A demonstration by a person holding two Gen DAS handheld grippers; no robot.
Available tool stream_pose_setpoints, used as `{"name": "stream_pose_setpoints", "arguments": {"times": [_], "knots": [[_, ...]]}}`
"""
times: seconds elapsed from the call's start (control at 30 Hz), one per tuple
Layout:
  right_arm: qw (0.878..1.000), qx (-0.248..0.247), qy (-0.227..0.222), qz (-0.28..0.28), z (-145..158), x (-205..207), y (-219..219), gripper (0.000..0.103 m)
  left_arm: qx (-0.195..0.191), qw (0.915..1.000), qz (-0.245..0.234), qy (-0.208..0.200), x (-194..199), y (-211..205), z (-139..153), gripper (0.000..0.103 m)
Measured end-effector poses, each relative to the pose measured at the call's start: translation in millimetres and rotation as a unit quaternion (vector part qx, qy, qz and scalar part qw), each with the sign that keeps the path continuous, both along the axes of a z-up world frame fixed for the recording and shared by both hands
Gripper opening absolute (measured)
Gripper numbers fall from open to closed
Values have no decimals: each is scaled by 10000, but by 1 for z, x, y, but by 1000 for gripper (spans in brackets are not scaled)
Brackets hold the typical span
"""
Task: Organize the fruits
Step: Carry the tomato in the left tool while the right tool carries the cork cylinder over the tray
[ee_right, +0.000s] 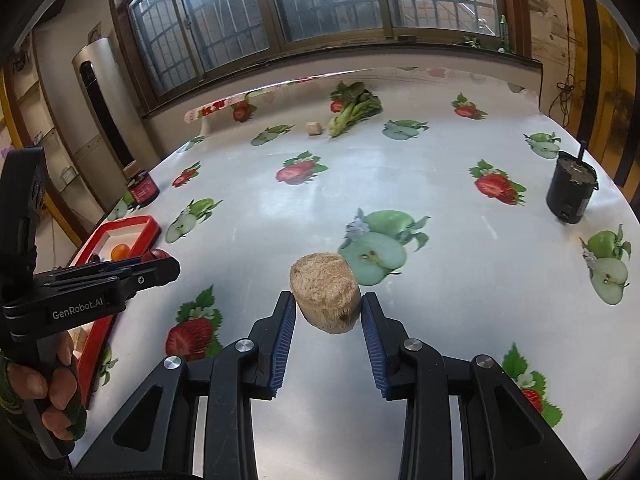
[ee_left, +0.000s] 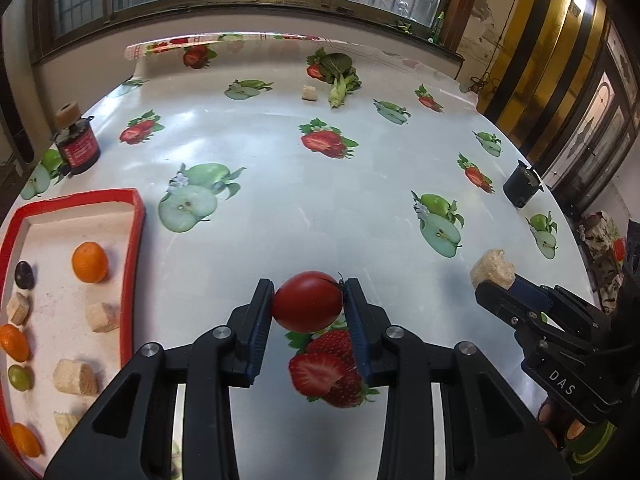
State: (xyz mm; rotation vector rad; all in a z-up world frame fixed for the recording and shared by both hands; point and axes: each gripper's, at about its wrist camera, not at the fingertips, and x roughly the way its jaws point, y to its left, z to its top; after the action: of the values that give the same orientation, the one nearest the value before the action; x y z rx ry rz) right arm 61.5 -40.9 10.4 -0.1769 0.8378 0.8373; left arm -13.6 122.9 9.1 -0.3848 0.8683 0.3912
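My left gripper (ee_left: 308, 300) is shut on a red tomato (ee_left: 307, 302), held just above the table. A red-rimmed tray (ee_left: 134, 232) lies to its left with oranges (ee_left: 89, 262), a green grape (ee_left: 19, 377), a dark grape (ee_left: 24, 275) and several tan blocks (ee_left: 75, 376). My right gripper (ee_right: 328, 314) is shut on a tan bread-like block (ee_right: 325, 296); in the left wrist view it shows at the right (ee_left: 494, 280) with the block (ee_left: 492, 268) between its fingers. The left gripper (ee_right: 160, 266), the tomato (ee_right: 154, 255) and the tray (ee_right: 136, 222) show at the left of the right wrist view.
The table (ee_left: 320, 208) has a glossy fruit-print cloth. A red-labelled jar (ee_left: 76, 148) stands at the far left, a black cup (ee_left: 520, 188) at the right. Leafy greens (ee_left: 340, 76) and a small tan block (ee_left: 309, 93) lie at the far edge below windows.
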Motion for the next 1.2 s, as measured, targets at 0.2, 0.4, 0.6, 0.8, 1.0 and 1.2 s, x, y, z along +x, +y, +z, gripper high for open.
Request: {"name": "stream_pose_setpoints", "arguments": {"times": [0.2, 0.4, 0.6, 0.8, 1.0, 1.2], "knots": [[9992, -45, 19, 394, 0, -31, 30, 35, 103, 9998, 180, -36, -29, 14, 5, 33], [9979, -35, 2, 646, 3, -49, 55, 35, 200, 9990, 400, -81, -57, 32, 11, 33], [9963, -28, -33, 858, 8, -62, 79, 35, 181, 9978, 622, -128, -80, 54, 14, 33], [9943, -28, -19, 1070, 7, -76, 103, 35, 188, 9966, 794, -130, -97, 70, 15, 33], [9917, -43, -18, 1282, 8, -90, 127, 35, 189, 9950, 972, -153, -111, 89, 18, 33], [9888, -41, -44, 1492, 12, -102, 153, 35, 223, 9931, 1140, -134, -123, 108, 18, 33]]}}
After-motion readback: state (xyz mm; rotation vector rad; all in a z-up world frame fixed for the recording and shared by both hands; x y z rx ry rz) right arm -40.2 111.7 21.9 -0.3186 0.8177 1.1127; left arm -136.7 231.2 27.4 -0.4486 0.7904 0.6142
